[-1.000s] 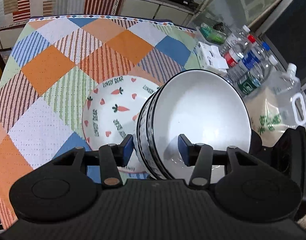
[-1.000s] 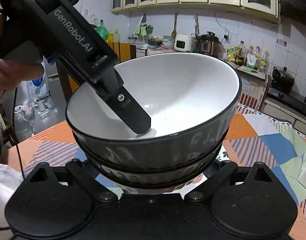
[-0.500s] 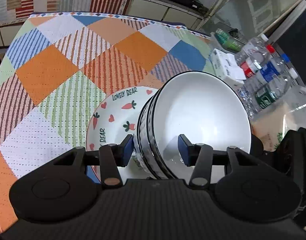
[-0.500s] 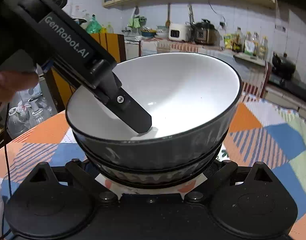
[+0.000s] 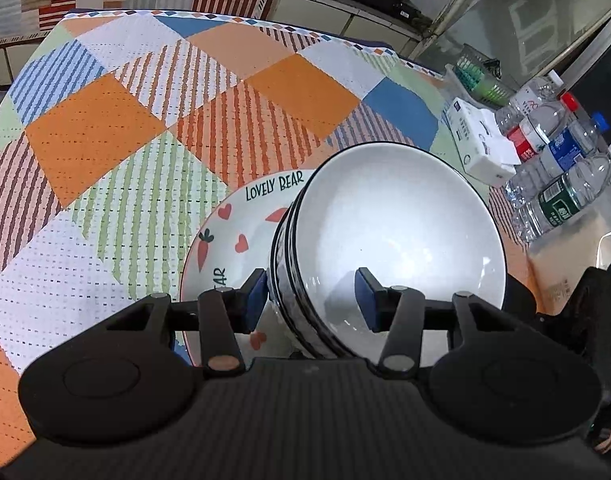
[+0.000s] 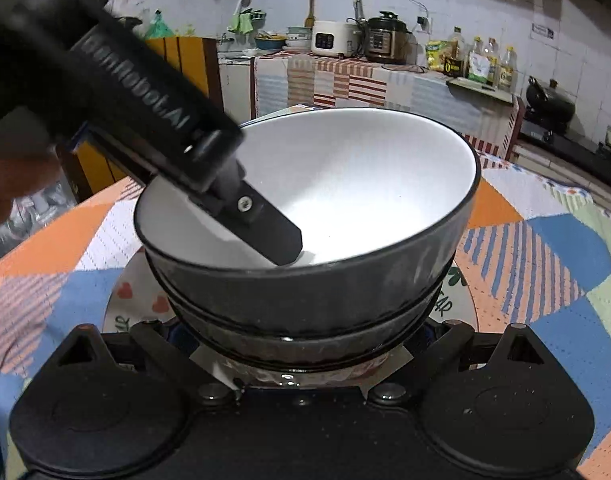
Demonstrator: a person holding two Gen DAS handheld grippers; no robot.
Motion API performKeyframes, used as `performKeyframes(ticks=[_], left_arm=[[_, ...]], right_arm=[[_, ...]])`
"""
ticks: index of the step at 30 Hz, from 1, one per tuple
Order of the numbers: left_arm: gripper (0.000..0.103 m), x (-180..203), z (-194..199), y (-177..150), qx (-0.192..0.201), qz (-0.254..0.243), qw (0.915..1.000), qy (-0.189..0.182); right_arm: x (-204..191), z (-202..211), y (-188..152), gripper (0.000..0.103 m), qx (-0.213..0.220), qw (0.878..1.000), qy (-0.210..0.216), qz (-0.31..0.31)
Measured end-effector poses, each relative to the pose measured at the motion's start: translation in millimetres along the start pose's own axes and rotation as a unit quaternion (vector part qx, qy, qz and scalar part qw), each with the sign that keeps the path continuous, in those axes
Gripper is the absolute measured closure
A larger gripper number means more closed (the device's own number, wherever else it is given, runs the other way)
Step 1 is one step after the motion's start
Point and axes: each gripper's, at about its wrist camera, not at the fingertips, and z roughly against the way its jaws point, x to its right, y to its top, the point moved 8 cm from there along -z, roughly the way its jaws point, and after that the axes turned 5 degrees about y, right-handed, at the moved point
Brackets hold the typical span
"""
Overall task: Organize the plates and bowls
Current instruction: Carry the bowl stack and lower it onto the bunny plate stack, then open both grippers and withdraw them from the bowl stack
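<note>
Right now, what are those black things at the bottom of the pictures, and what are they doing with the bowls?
They are two grabbing tools, each with two fingers. A person holds one in each hand. A camera sits on each tool, so each picture looks along one tool's fingers. The left gripper pinches the rim of the stacked bowls, one finger inside, one outside. The right gripper sits low against the stack, its fingers mostly hidden. Below the bowls lies a carrot plate on a checked tablecloth, with water bottles nearby.

Glossy glazed bowls (image 5: 397, 232); woven cloth tablecloth (image 5: 117, 128).
</note>
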Motion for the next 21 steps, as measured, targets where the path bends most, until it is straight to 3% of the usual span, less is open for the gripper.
performKeyframes(ticks=[10, 13, 18, 21], left_arm=[[0.057, 2.3, 3.6, -4.6, 0.007, 0.004, 0.9998, 0.02], [0.056, 0.5, 12.5, -6.0, 0.036, -0.006, 0.9977, 0.056], [0.054, 0.0, 36.7, -11.0, 0.069, 0.005, 0.9959, 0.058], [0.049, 7.3, 57.2, -15.9, 0.097, -0.023, 0.9918, 0.08]], right_arm=[[0.9, -1.6, -3.7, 0.005, -0.007, 1.0, -0.016, -0.009], [0.8, 9.0, -6.6, 0.004, -0.02, 0.998, -0.048, -0.025], [-3.7, 41.2, -14.6, 0.004, -0.008, 0.996, -0.056, -0.065], [-4.3, 59.0, -17.7, 0.004, 0.005, 0.994, -0.06, -0.088]])
